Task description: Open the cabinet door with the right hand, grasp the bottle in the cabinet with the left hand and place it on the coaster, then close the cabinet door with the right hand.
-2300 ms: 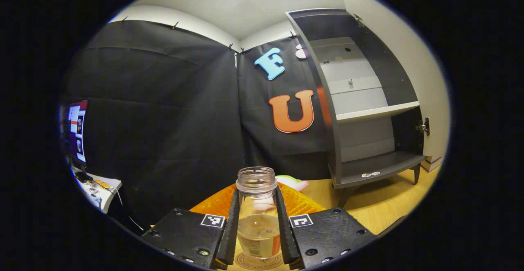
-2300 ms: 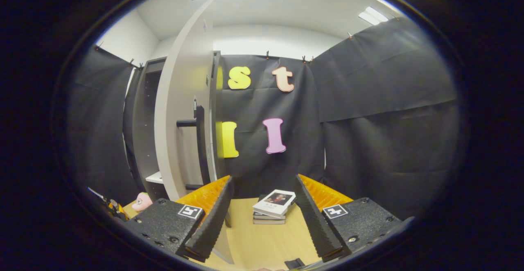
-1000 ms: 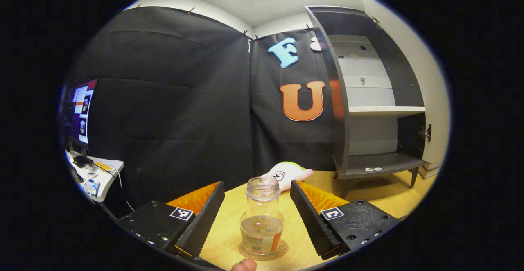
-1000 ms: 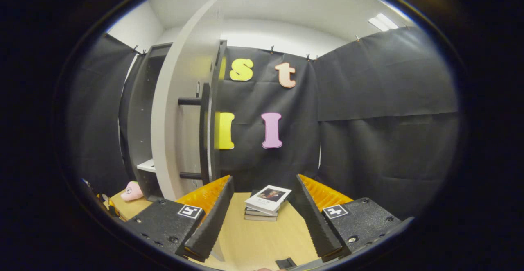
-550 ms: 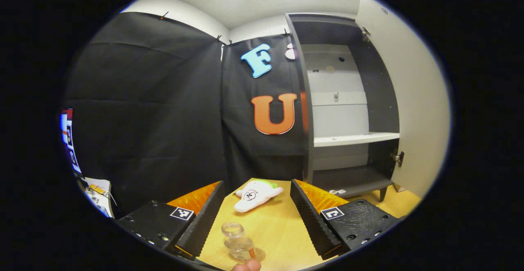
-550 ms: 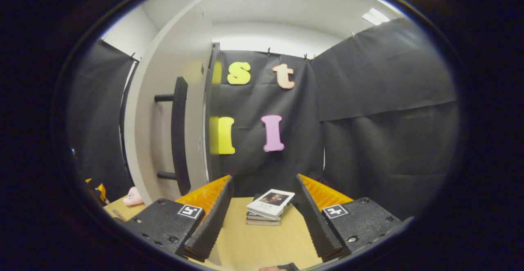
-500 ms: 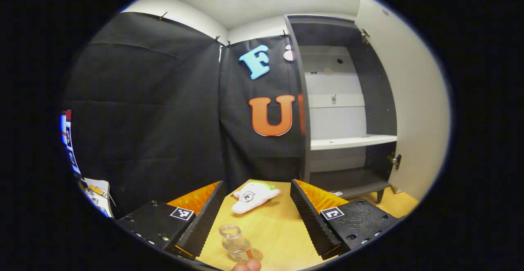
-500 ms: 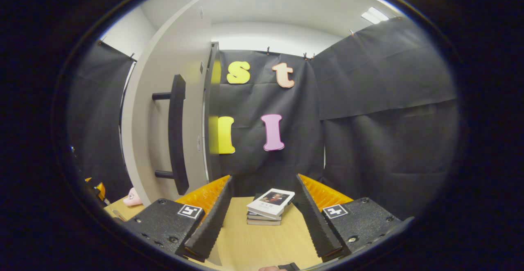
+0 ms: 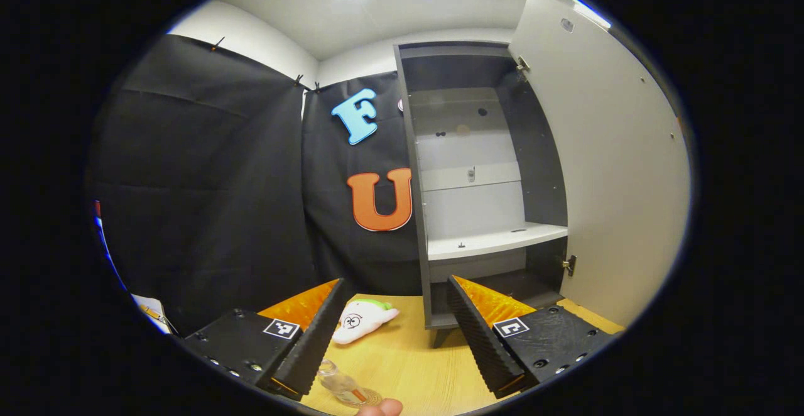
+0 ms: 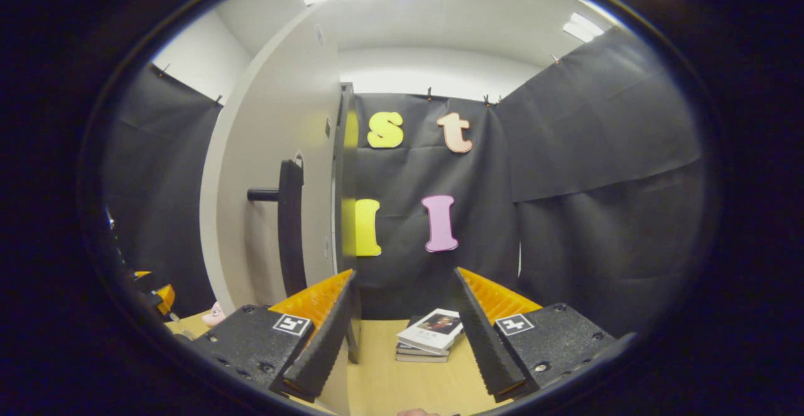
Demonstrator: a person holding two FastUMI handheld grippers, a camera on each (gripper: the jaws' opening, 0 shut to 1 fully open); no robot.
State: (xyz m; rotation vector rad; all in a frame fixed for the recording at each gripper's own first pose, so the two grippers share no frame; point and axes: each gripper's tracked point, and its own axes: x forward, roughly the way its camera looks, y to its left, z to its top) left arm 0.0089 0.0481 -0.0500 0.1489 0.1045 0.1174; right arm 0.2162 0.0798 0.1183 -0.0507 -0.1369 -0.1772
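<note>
In the left gripper view, going from the left, I see my left gripper (image 9: 392, 334) with its fingers spread wide and nothing between them. Low down beside its left finger (image 9: 308, 347), the bottle (image 9: 337, 383) stands on the coaster (image 9: 367, 397) on the table (image 9: 408, 359), clear of both fingers. A fingertip (image 9: 380, 408) shows at the bottom edge just beside the coaster. Farther back on the table lies a plush toy (image 9: 361, 320). Right of it stands the cabinet (image 9: 477, 215), open, with a pale shelf (image 9: 496, 241) across it, and its door (image 9: 615, 171) swung out at the right.

In the right gripper view, the door (image 10: 276, 171) fills the left side, turned partly toward me, with its dark handle (image 10: 290, 227) standing out from the face. My right gripper (image 10: 405, 334) is wide open and holds nothing; its left finger (image 10: 323, 340) sits low in front of the door, and I cannot tell whether it touches. Between the fingers, farther off on the table (image 10: 389, 384), lies a stack of books (image 10: 430, 334).
</note>
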